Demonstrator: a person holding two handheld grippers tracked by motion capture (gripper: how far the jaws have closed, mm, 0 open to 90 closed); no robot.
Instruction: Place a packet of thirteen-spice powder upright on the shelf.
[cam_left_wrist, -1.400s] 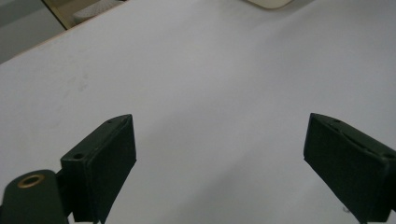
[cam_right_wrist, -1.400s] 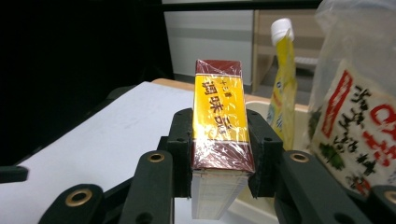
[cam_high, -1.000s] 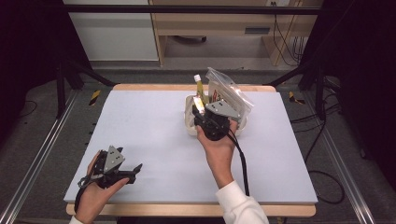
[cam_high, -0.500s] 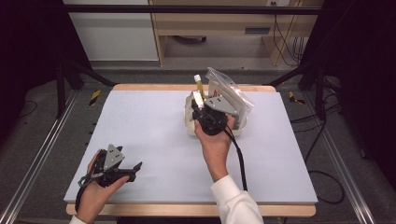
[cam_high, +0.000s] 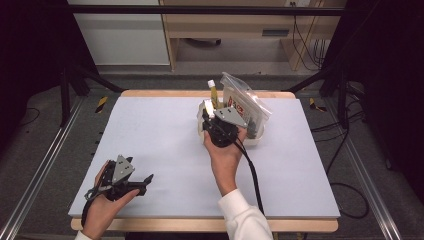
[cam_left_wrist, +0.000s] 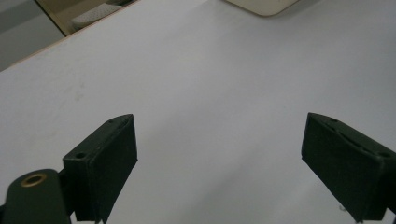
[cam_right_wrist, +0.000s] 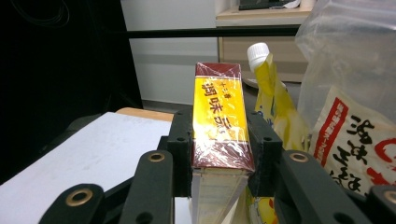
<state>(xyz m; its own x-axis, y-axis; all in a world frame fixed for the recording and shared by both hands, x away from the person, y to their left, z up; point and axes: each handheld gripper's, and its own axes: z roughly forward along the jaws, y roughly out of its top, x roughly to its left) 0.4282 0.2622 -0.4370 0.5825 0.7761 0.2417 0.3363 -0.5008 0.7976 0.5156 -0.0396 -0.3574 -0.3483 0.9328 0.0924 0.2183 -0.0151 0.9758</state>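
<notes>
A yellow and dark red box (cam_right_wrist: 219, 119) wrapped in clear film stands upright between the jaws of my right gripper (cam_right_wrist: 219, 149), which is shut on it. In the high view that right gripper (cam_high: 215, 120) sits at the near left side of a white basket (cam_high: 255, 141) at the back middle of the table, with the box (cam_high: 207, 107) at its tip. A yellow pouch with a white cap (cam_right_wrist: 273, 88) and a clear bag with red print (cam_right_wrist: 359, 93) stand in the basket. My left gripper (cam_high: 142, 181) rests open near the front left, its jaws (cam_left_wrist: 222, 163) wide apart over bare table.
The table (cam_high: 150, 135) has a pale grey top with a wooden edge. A wooden shelf unit (cam_high: 235, 30) and a white cabinet (cam_high: 120, 35) stand beyond the far edge. Black frame legs and cables lie at both sides. A cable (cam_high: 250, 170) trails from my right gripper.
My right gripper has shifted slightly forward toward the basket with the box in it. The left gripper has stayed in place.
</notes>
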